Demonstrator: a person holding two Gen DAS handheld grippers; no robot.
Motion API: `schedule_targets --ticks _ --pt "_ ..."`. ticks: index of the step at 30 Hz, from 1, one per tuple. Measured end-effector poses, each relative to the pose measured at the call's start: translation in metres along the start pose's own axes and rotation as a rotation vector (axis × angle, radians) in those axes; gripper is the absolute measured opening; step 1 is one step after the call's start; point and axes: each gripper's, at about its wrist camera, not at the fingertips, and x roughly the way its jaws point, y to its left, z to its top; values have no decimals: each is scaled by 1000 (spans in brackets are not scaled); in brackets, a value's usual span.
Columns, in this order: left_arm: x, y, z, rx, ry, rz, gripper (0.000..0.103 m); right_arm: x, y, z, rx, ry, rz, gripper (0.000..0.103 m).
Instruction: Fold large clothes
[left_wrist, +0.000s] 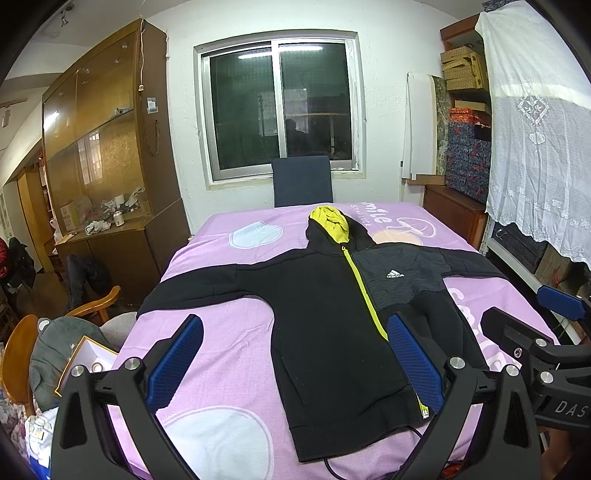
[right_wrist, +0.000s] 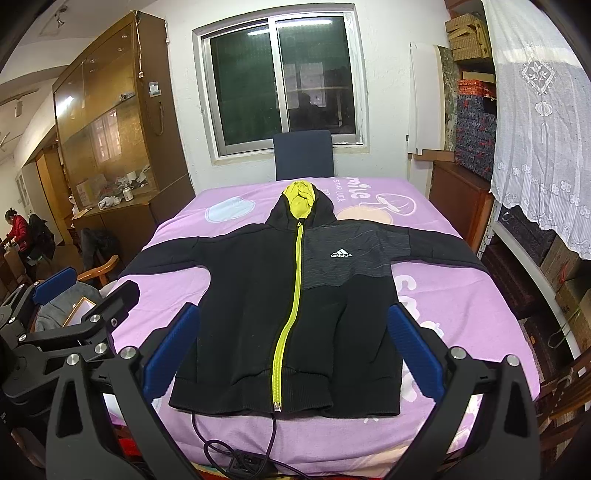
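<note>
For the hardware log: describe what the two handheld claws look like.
Both match: the left claw and right claw have matte black angular frames with silver round bolts, and each finger carries a blue ribbed pad. White lettering "DAS" marks the right claw's body.

Behind the pink-sheeted table (right_wrist: 461, 295): a blue chair (right_wrist: 303, 154), a dark window (right_wrist: 280, 85), a wooden glass cabinet (right_wrist: 110, 125), lace curtain (right_wrist: 543, 122) at right.
</note>
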Motion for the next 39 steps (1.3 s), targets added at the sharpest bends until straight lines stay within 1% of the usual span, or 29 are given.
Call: schedule_targets --ticks 27,29,34,39 --pt "-2 0 -1 3 4 0 100 1 -2 1 5 2 -3 99" --pt "-2 0 -1 4 4 1 100 1 2 -1 9 3 -1 99" --pt "-3 0 -2 4 4 1 100 2 1 0 4 20 -6 99" --pt "-4 0 -2 6 3 2 100 6 1 -6 19 26 6 99"
